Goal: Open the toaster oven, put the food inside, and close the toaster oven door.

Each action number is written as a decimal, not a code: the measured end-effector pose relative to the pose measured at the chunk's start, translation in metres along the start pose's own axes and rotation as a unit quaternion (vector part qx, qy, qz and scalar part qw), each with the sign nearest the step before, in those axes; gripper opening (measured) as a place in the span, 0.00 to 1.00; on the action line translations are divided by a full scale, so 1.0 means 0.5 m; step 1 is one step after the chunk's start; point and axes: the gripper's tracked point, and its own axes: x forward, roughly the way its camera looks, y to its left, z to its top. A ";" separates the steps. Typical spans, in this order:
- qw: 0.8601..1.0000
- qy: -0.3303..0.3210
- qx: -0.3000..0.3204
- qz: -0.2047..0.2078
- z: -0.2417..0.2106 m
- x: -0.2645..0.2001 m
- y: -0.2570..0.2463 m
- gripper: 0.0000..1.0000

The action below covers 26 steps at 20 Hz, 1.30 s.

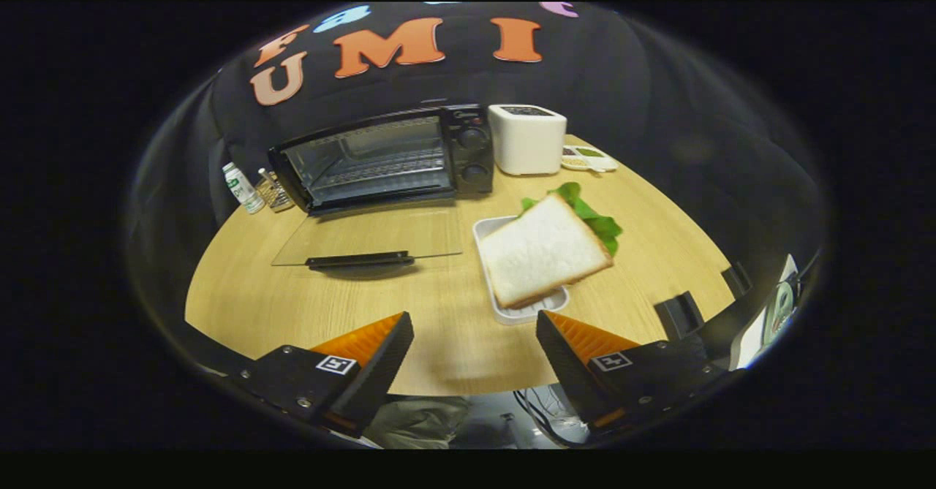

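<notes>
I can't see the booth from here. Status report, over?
Gripper open, holding nothing, just short of the sandwich on its white tray. Toaster oven door down flat on the table. Nothing between sandwich and oven.

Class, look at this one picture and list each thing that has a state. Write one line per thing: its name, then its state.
toaster oven: open, with nothing on its rack.
glass door: folded down flat on the wooden table.
sandwich: resting tilted on the white tray, lettuce poking out behind.
gripper: open, holding nothing, short of the tray.
</notes>
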 end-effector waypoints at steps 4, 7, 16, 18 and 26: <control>0.999 0.012 0.035 -0.006 0.031 -0.019 -0.089 1.00; 0.999 0.022 0.024 0.003 0.073 -0.029 -0.128 0.99; 0.995 0.069 -0.024 0.070 0.240 0.017 -0.148 1.00; 0.993 0.085 -0.032 0.076 0.258 0.041 -0.151 1.00; 0.980 0.164 -0.016 0.115 0.227 0.130 -0.119 1.00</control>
